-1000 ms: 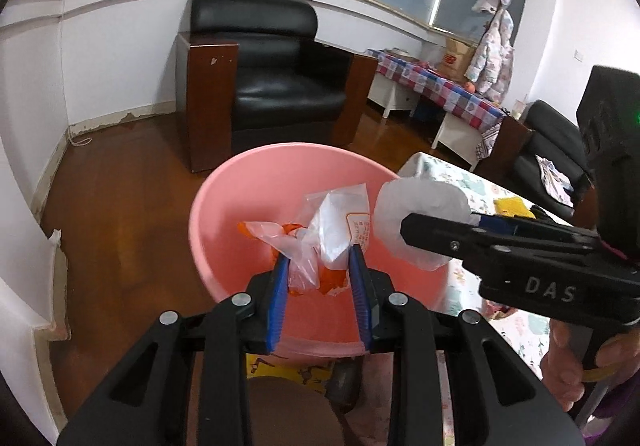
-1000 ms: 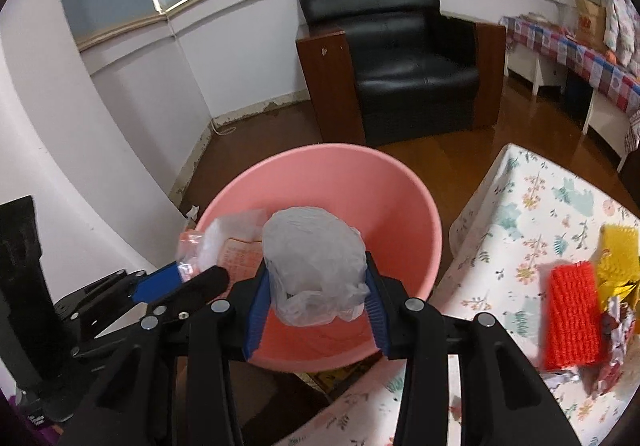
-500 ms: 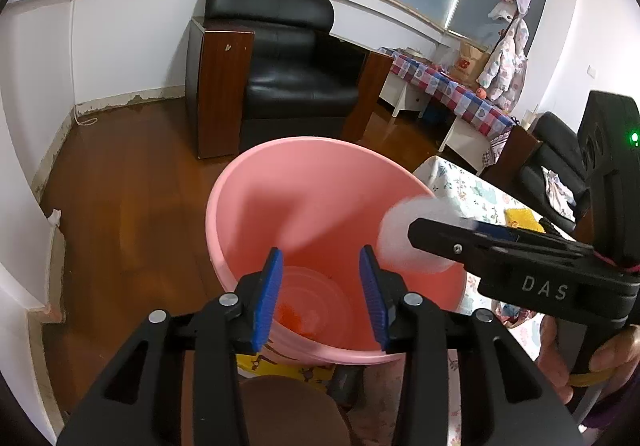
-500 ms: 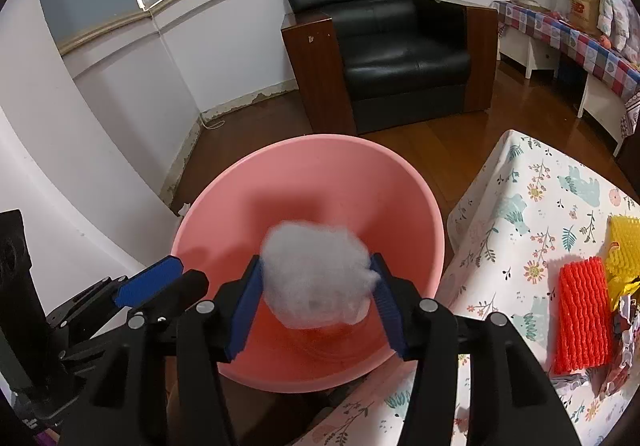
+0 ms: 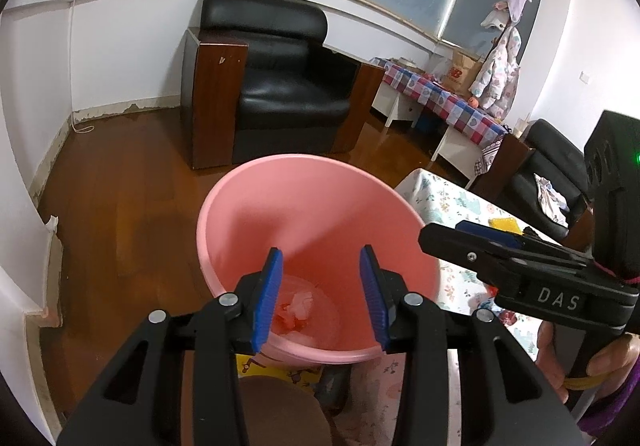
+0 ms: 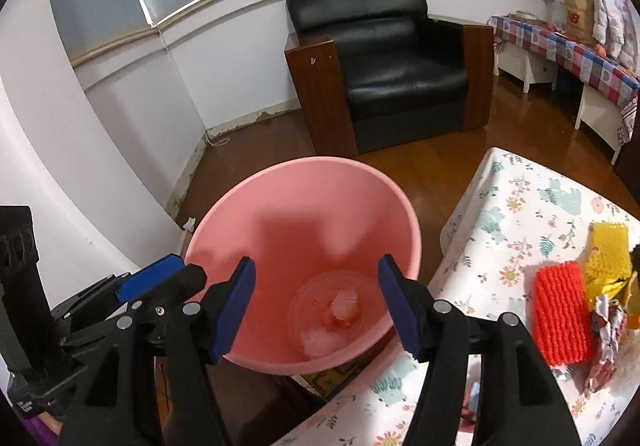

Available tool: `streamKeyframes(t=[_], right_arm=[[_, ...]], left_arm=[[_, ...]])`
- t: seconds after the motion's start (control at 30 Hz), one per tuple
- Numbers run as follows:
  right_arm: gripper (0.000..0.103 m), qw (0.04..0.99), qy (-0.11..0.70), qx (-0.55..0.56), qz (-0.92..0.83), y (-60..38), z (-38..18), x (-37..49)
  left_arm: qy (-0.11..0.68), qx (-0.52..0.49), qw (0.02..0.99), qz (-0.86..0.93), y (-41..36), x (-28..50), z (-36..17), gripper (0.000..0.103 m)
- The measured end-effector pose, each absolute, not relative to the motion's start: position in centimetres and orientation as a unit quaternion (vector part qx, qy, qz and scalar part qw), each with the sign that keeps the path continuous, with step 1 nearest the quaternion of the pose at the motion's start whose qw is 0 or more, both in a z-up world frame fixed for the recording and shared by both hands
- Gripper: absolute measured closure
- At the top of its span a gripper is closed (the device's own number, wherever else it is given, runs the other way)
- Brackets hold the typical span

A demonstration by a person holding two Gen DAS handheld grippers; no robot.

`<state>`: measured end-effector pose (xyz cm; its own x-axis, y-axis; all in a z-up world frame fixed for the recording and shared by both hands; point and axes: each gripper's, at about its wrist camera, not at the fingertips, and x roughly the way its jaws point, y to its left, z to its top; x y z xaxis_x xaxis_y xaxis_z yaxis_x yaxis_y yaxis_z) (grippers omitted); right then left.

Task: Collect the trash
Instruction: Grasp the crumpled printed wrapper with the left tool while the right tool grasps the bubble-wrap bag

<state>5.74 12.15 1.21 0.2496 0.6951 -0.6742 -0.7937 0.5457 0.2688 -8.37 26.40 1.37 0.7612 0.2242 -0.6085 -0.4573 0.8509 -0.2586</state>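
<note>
My left gripper (image 5: pixel 320 278) hangs over the pink bin (image 5: pixel 304 198), jaws spread with nothing between them. The trash (image 6: pixel 340 310) lies at the bin's bottom. My right gripper (image 6: pixel 316 298) is opening wider, also empty. Right of it, the bench (image 6: pixel 520 206) carries red mesh (image 6: pixel 560 318).

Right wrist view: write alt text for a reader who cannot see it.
The right gripper, its blue-padded jaws opening and empty, hangs above a pink bucket with crumpled trash at its bottom. The left gripper reaches in from the left. To the right, a floral tablecloth carries red foam netting, yellow foam netting and wrappers.
</note>
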Motion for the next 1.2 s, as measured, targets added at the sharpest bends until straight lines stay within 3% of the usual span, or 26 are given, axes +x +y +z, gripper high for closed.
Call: streamKeyframes(t=[0.67,1.2], right_arm=[[0.04,0.844,0.388,-0.031,0.369,-3.0,1.3,5.2],[0.04,0.87,0.419,0.052,0.256,-14.2,-0.9,7.9]], left_arm=[[0.295,-0.152,0.939,0.092,19.2,-6.5,3.0,0.063],[0.357,-0.101,0.929,-0.004,11.7,-1.5,0.7,0.063]])
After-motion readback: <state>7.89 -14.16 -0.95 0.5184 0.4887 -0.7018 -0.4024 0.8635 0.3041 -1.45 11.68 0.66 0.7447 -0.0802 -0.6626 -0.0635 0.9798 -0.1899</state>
